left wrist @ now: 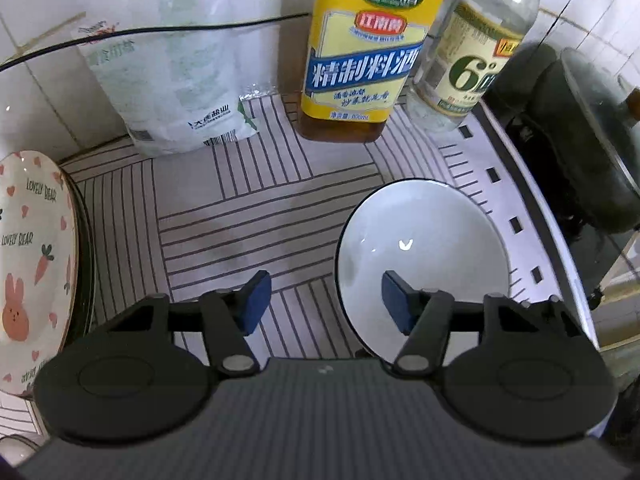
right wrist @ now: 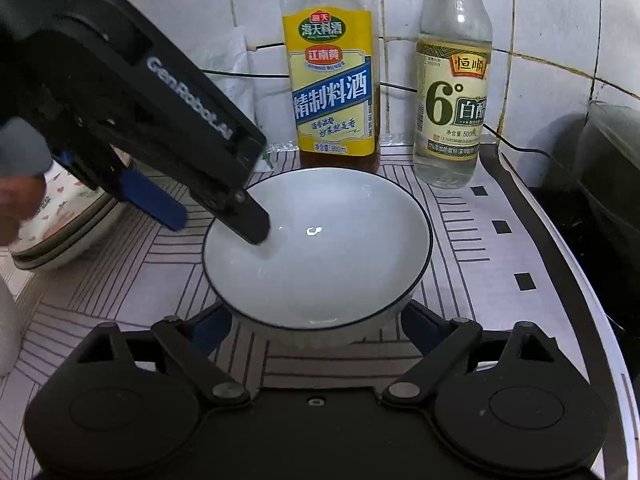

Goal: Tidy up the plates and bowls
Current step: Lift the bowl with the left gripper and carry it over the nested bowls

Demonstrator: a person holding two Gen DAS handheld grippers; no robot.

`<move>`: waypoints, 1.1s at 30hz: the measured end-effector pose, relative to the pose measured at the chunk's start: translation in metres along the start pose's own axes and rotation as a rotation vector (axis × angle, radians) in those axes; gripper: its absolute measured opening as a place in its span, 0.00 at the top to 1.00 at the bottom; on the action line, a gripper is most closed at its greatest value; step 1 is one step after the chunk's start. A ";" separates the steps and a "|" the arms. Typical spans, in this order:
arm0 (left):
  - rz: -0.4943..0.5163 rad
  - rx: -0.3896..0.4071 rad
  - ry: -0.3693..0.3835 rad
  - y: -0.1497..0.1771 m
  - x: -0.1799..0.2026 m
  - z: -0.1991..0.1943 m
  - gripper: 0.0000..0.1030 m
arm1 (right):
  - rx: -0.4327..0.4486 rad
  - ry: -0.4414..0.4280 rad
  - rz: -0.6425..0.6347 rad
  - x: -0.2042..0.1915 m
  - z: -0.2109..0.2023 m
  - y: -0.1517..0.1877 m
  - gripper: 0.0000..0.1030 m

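A white bowl (right wrist: 320, 248) with a thin dark rim stands upright on the striped mat (right wrist: 100, 280). My right gripper (right wrist: 316, 332) is open, with a finger on each side of the bowl's near lower wall. The left gripper (right wrist: 220, 226) reaches in from the upper left and straddles the bowl's left rim, one finger inside and the blue pad (right wrist: 160, 204) outside, apart from the rim. In the left wrist view the bowl (left wrist: 420, 248) lies to the right, and the left gripper (left wrist: 326, 302) is open over its rim. A stack of plates (left wrist: 36, 260) printed with rabbits and carrots sits at the left (right wrist: 68, 216).
A yellow-labelled cooking wine bottle (right wrist: 332, 92) and a clear vinegar bottle (right wrist: 452, 92) stand against the tiled wall behind the bowl. A white bag (left wrist: 172, 80) leans at the back left. A dark pot (left wrist: 580, 140) sits beyond the mat's right edge. A black cable runs along the wall.
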State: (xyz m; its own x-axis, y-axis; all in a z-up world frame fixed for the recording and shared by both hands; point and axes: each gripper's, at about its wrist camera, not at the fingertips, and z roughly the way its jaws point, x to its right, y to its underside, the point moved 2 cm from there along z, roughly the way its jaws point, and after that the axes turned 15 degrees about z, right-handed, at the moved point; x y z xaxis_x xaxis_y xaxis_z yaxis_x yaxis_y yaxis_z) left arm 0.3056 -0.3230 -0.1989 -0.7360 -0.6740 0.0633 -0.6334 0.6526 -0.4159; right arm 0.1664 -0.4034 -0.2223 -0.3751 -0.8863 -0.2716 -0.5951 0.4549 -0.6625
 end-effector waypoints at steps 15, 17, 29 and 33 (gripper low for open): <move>0.061 0.022 0.003 0.007 0.015 0.007 0.83 | 0.000 -0.023 0.026 -0.002 0.017 -0.002 0.04; 0.081 0.018 0.001 0.009 0.017 0.004 0.83 | -0.006 -0.032 0.028 -0.002 0.016 -0.002 0.04; 0.059 0.061 -0.027 0.040 0.006 -0.060 0.83 | 0.027 -0.101 0.035 -0.030 -0.033 0.000 0.04; 0.035 0.074 -0.038 0.057 -0.004 -0.086 0.83 | 0.043 -0.135 -0.042 -0.051 -0.052 -0.002 0.04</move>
State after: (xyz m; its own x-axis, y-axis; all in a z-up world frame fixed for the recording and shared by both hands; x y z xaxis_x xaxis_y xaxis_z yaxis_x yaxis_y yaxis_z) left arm 0.2526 -0.2534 -0.1450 -0.7466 -0.6652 0.0136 -0.5872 0.6492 -0.4835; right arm 0.1494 -0.3546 -0.1710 -0.2498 -0.9094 -0.3327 -0.5760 0.4157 -0.7038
